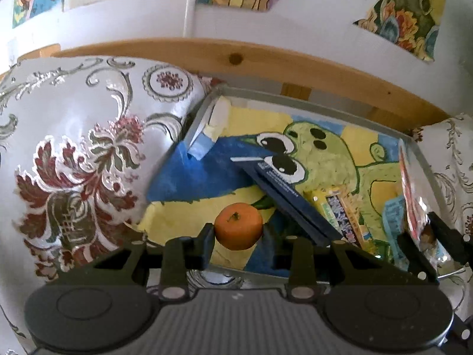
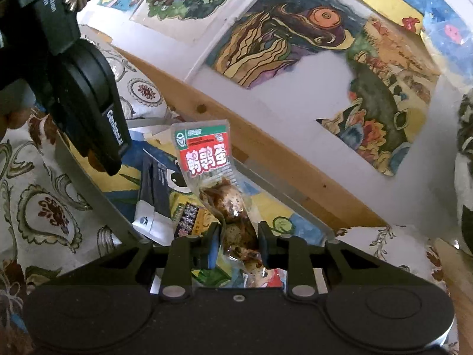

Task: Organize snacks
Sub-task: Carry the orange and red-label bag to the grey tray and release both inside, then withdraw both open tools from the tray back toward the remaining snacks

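My left gripper (image 1: 238, 232) is shut on an orange tangerine (image 1: 238, 224), held just above the near part of a grey tray (image 1: 319, 107) lined with a painted frog picture. In the tray lie a dark blue box (image 1: 283, 196), a yellow snack packet (image 1: 337, 210) and a light blue packet (image 1: 391, 222). My right gripper (image 2: 239, 233) is shut on a clear packet of brown quail eggs (image 2: 233, 201) with a red and green label, standing upright over the tray's right side. That packet (image 1: 409, 183) and the right gripper (image 1: 428, 236) also show at the right of the left wrist view.
A floral cushion (image 1: 74, 148) presses against the tray's left rim, and patterned cloth (image 2: 44, 207) surrounds the tray. A wooden rail (image 1: 236, 56) runs behind it, under a white wall with paintings. The left gripper's body (image 2: 88, 103) hangs over the tray's left side. Something furry (image 2: 464, 148) sits far right.
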Demonstrator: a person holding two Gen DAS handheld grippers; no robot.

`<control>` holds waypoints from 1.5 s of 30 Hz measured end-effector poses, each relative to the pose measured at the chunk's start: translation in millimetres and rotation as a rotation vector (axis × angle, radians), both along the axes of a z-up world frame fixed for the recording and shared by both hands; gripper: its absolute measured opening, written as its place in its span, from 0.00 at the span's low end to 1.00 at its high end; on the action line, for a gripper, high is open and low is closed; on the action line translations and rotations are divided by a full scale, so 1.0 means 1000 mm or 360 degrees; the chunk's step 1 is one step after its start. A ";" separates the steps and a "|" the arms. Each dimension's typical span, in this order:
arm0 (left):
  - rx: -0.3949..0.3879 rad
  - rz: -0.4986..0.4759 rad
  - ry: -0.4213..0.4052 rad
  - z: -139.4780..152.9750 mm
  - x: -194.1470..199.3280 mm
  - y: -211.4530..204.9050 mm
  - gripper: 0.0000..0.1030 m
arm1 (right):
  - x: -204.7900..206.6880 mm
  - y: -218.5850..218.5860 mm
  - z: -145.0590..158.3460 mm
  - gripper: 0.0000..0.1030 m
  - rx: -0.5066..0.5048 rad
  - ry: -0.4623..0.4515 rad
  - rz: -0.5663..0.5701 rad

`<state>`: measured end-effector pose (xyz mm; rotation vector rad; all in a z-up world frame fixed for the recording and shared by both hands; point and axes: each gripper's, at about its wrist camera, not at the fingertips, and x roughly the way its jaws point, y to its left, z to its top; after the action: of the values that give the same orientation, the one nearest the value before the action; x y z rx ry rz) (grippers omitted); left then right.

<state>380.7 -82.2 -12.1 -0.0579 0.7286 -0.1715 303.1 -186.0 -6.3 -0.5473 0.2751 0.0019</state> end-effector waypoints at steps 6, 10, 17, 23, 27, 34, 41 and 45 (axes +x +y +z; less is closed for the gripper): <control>0.0055 0.0009 0.0034 -0.005 0.003 -0.007 0.37 | 0.010 -0.002 0.004 0.37 0.0030 0.0119 0.0022; 0.0084 0.0002 0.0064 -0.004 0.007 -0.012 0.38 | 0.015 -0.007 0.014 0.68 0.0070 0.0223 0.0022; 0.0114 0.0023 0.0064 0.001 0.005 -0.015 0.60 | 0.016 -0.016 0.034 0.94 0.0183 0.0268 -0.0039; 0.0112 0.0065 0.0035 0.007 0.001 -0.013 0.77 | 0.011 -0.030 0.050 0.95 0.0277 0.0208 -0.0086; 0.0099 0.0119 -0.0007 0.012 -0.006 -0.008 0.88 | 0.004 -0.034 0.055 0.99 0.0311 0.0140 -0.0092; 0.0023 0.0177 -0.0178 0.030 -0.037 0.004 0.98 | -0.024 -0.035 0.072 0.99 0.0374 -0.0024 -0.0103; 0.0039 0.0136 -0.0395 0.052 -0.083 0.007 0.99 | -0.060 -0.047 0.088 0.99 0.0604 -0.0124 -0.0147; 0.0041 0.0121 -0.0467 0.059 -0.109 0.012 0.99 | -0.083 -0.052 0.093 0.99 0.0684 -0.0168 -0.0156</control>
<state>271.7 -70.2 46.7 -0.0347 0.4351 -0.0947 219.6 -238.0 87.0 -0.1062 0.1903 -0.0612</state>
